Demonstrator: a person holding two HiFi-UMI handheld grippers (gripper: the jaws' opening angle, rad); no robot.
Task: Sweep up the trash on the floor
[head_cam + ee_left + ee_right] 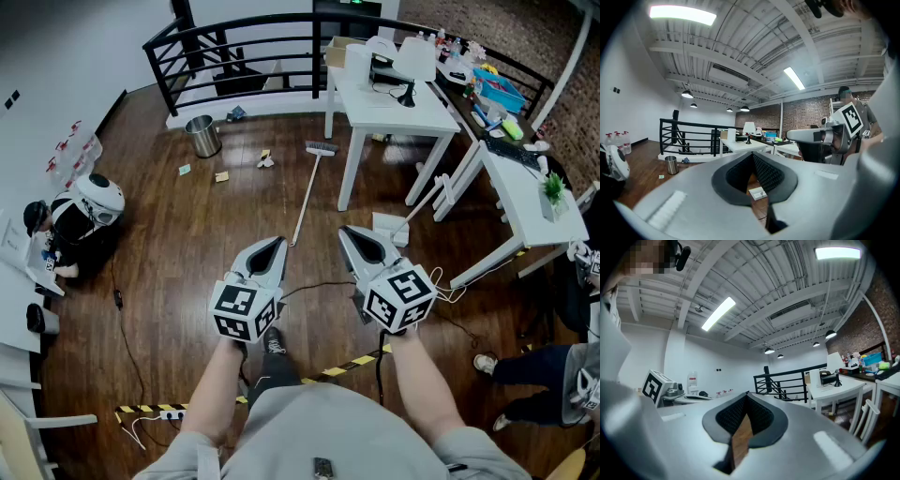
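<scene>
A broom (308,190) lies on the wooden floor, its brush head (322,148) towards the railing. Scraps of trash (265,160) lie near it, with more paper bits (221,176) to the left. A white dustpan (388,228) rests by the table leg; it also shows on the floor in the left gripper view (758,192). My left gripper (275,246) and right gripper (349,234) are held side by side, level, well short of the broom. Both are shut with nothing between the jaws, as the left gripper (751,154) and right gripper (746,395) views show.
A metal trash can (202,136) stands by the black railing (244,42). White tables (389,103) with clutter fill the right side. A white helmet (98,197) and dark gear lie at the left wall. Striped tape (347,365) and cables cross the floor near my feet. A person's legs (525,370) show at right.
</scene>
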